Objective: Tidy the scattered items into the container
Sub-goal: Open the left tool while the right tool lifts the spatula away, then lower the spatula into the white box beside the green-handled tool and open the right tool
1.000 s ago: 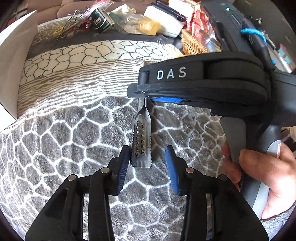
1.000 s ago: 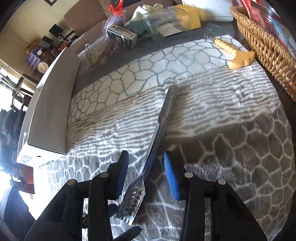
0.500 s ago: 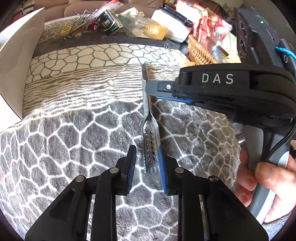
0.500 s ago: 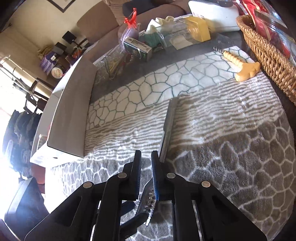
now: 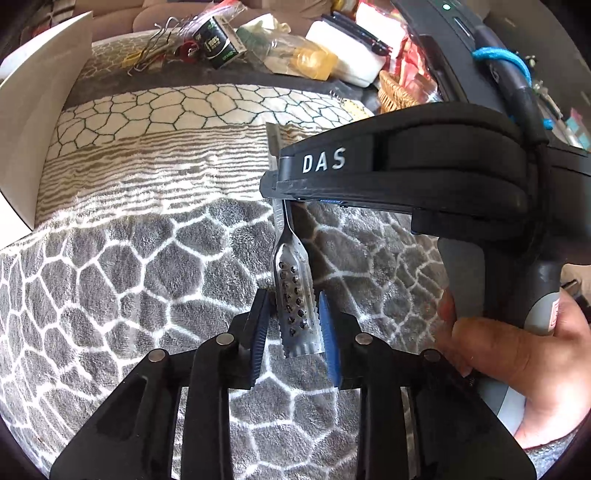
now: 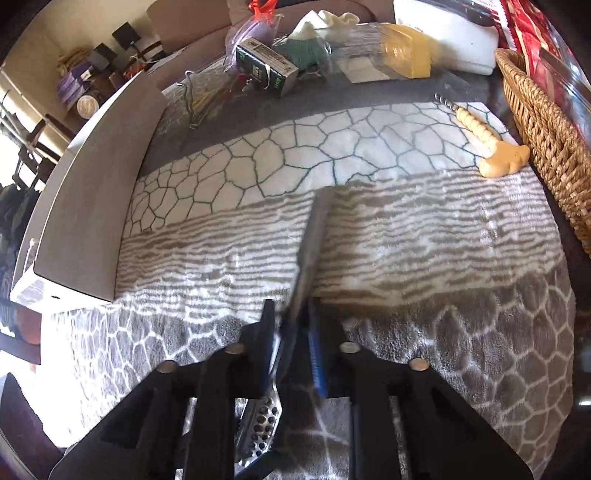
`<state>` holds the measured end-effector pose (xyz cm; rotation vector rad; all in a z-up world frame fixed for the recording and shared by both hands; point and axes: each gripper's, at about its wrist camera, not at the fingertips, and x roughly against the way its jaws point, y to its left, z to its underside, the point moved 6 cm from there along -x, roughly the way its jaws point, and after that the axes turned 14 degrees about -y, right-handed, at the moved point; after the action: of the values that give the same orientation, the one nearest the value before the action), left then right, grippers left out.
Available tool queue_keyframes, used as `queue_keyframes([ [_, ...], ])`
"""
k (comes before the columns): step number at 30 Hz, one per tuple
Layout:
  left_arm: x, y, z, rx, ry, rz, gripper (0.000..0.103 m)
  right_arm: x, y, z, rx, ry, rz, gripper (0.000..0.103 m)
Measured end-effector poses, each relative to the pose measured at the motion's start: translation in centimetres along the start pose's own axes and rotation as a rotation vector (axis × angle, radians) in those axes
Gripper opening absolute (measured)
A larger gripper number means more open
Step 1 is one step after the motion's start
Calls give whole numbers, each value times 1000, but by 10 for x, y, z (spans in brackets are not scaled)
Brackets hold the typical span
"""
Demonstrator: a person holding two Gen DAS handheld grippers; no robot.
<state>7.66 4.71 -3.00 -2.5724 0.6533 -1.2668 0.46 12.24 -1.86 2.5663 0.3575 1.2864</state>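
Note:
Metal kitchen tongs [image 5: 293,295] with perforated serrated tips are held above the patterned grey and white blanket [image 5: 147,258]. My right gripper [image 6: 290,328] is shut on the tongs' arms [image 6: 312,236] at mid-length; it shows from the side in the left wrist view [image 5: 280,184]. My left gripper [image 5: 291,321] stands with its blue pads either side of the tongs' tip, jaws a little wider than the tip. A white box [image 6: 88,192] stands at the left. A wicker basket [image 6: 546,136] stands at the right.
A cream corkscrew [image 6: 491,147] lies on the blanket by the basket. Clutter lies at the far edge: a dark green carton [image 6: 266,68], wire hangers [image 6: 199,99], a yellow block in plastic [image 6: 402,51], a white case [image 6: 443,33].
My right gripper closed on the tongs and lifted them. My left gripper closed in around the tip, then widened slightly.

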Motion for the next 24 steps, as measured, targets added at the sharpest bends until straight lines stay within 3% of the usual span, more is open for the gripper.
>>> queue_keyframes([
  [2, 4, -1, 0, 10, 1, 29, 15, 4, -2, -1, -45, -8, -61, 12],
  [9, 27, 2, -8, 66, -23, 96, 15, 17, 1, -5, -190, -30, -235, 12],
  [15, 60, 15, -30, 83, -71, 99, 14, 27, 9, -13, -352, -51, -417, 12],
  [19, 88, 27, -48, 95, -102, 96, 14, 45, 33, -29, -377, -92, -509, 12],
  [24, 127, 51, -85, 81, -176, 63, 15, 66, 93, -66, -331, -115, -610, 13],
])
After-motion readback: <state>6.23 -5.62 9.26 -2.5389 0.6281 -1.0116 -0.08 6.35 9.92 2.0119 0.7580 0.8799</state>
